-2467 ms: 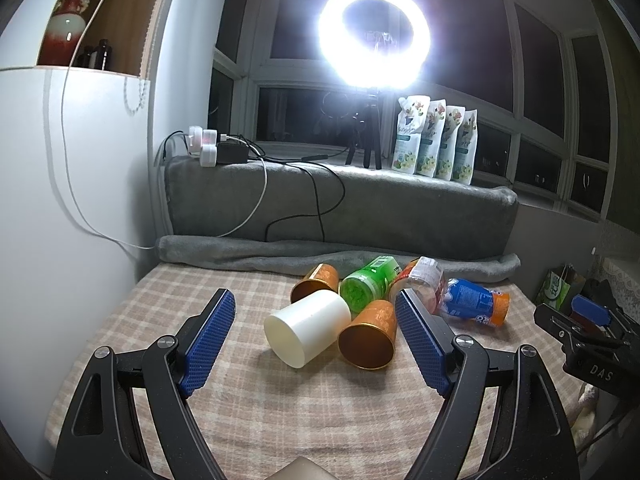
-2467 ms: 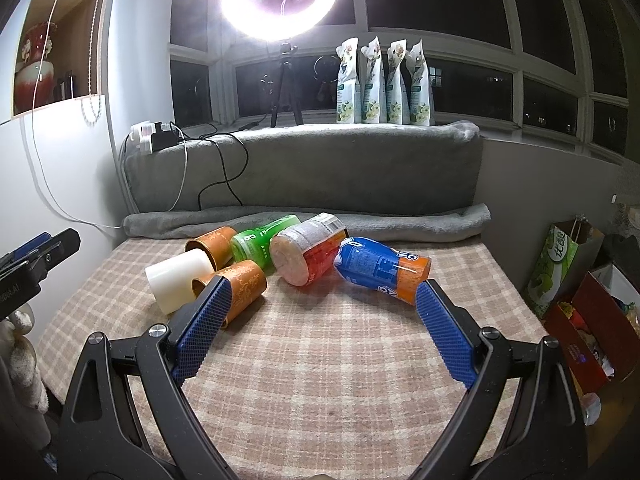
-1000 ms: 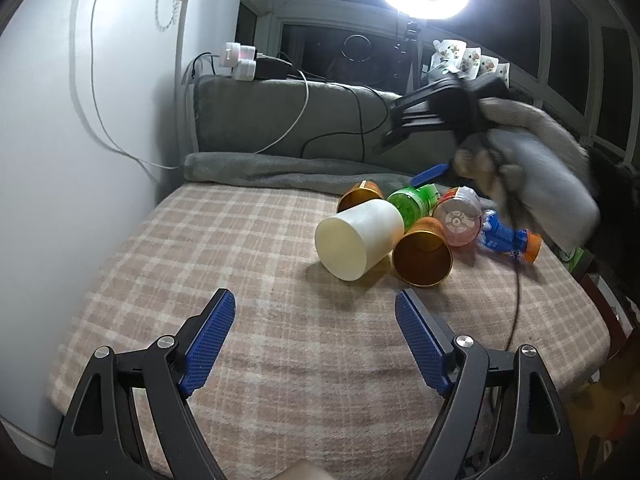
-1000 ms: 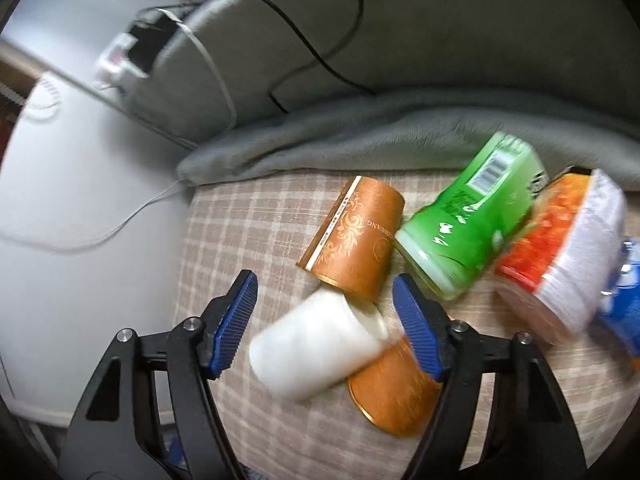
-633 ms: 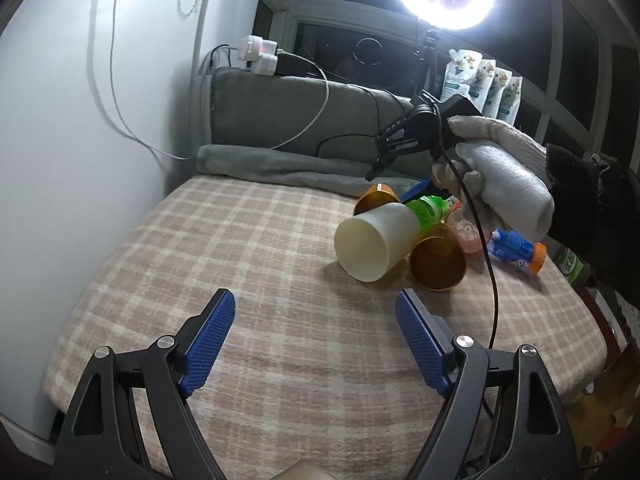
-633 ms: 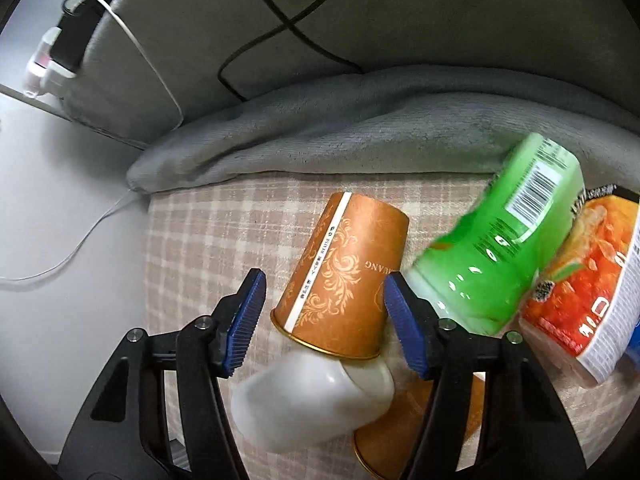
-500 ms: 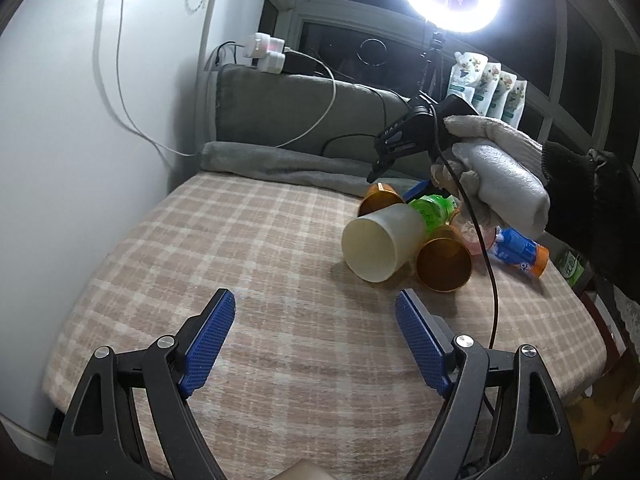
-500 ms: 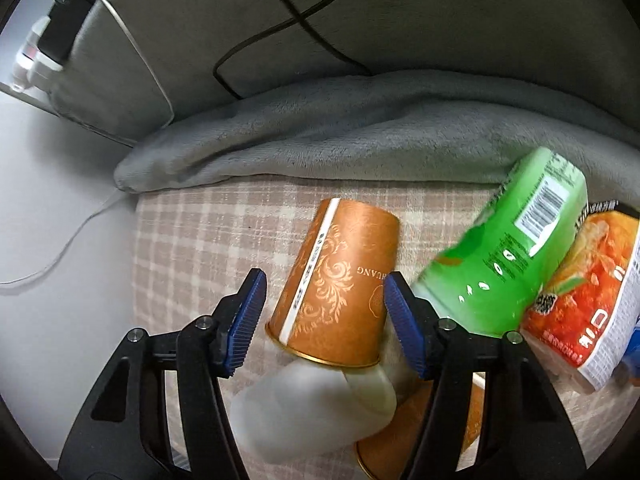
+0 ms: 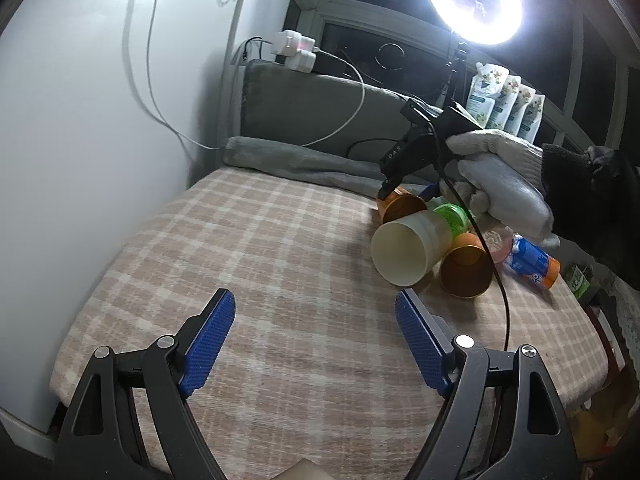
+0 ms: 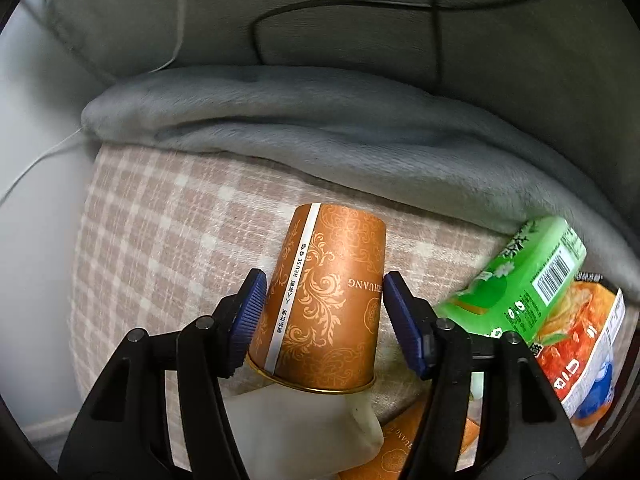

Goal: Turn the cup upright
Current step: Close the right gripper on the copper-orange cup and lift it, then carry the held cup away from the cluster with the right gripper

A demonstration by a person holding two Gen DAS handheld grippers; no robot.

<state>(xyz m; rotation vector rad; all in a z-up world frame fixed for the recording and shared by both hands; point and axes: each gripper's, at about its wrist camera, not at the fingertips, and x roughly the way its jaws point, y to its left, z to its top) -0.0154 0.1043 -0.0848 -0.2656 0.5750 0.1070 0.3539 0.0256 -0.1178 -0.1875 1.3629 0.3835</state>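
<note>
Orange patterned cup (image 10: 326,300) lying on its side on the plaid blanket (image 10: 160,232), base toward the grey fleece roll (image 10: 320,120), rim against the white cup (image 10: 304,432). Right gripper (image 10: 322,320) straddling that orange cup, blue fingers (image 10: 250,312) right at both walls, looks like touching, not squeezed flat. Green bottle (image 10: 516,284) just right of the orange cup, second orange cup (image 9: 466,272) beyond the white one. Left gripper (image 9: 316,340) hanging wide open, well back from the orange cup, holding nothing.

Glaring ring light (image 9: 474,2) (fisheye-warped edges)
</note>
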